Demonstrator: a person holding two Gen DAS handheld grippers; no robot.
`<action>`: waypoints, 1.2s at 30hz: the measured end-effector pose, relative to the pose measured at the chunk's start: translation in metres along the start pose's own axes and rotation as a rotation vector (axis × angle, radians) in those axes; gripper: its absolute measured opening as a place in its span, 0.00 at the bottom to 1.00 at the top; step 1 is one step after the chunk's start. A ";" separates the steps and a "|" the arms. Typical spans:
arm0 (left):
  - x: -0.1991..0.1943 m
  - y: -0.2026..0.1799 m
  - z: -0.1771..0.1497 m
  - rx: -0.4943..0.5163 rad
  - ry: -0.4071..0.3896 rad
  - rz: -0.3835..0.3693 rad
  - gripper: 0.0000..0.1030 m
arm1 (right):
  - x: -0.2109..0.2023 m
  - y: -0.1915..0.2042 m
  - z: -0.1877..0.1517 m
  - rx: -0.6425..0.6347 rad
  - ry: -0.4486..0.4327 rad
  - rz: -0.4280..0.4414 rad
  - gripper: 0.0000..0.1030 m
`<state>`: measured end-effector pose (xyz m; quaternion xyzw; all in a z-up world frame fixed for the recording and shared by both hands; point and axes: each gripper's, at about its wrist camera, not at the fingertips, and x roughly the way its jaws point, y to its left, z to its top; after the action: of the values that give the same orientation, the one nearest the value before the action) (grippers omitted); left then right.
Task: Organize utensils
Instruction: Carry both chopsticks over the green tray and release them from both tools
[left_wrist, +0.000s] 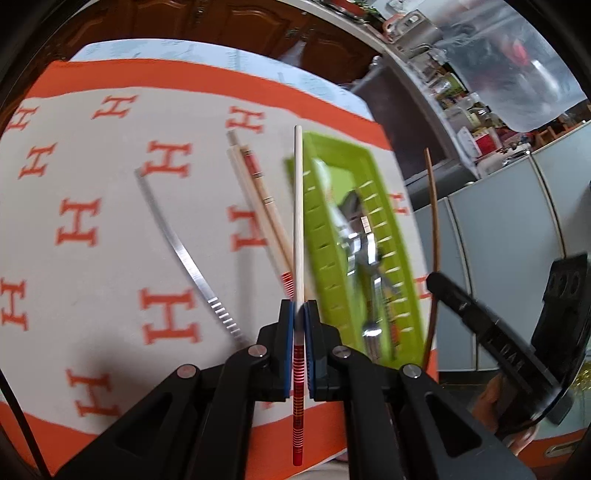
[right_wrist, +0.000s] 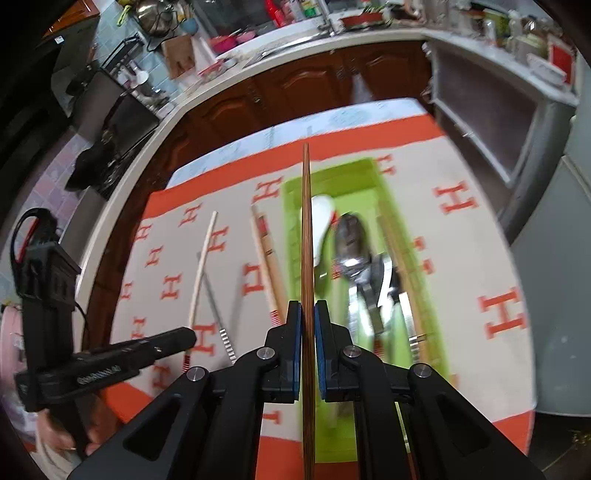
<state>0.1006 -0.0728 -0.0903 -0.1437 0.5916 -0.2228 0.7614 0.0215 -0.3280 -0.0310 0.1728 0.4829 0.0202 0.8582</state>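
Left gripper (left_wrist: 299, 314) clamping pale chopstick (left_wrist: 298, 206), seemingly above green tray (left_wrist: 373, 162).

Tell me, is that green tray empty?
No. The green tray already holds spoons and other metal cutlery, though blur hides exactly which pieces.

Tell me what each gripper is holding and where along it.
Left gripper is shut on a pale chopstick, near its red-banded end. Right gripper is shut on a dark brown chopstick, roughly midway along what shows.
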 end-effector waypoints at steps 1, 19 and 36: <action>0.004 -0.008 0.005 -0.002 0.001 -0.008 0.03 | -0.003 -0.004 0.001 0.004 -0.007 -0.006 0.06; 0.090 -0.069 0.020 0.020 0.079 0.056 0.04 | 0.004 -0.048 0.003 -0.018 -0.005 -0.117 0.06; 0.036 -0.055 -0.003 0.182 -0.019 0.247 0.26 | 0.040 -0.039 0.003 -0.156 0.071 -0.152 0.06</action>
<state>0.0956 -0.1378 -0.0946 -0.0022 0.5747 -0.1789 0.7985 0.0399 -0.3576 -0.0752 0.0677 0.5216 -0.0015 0.8505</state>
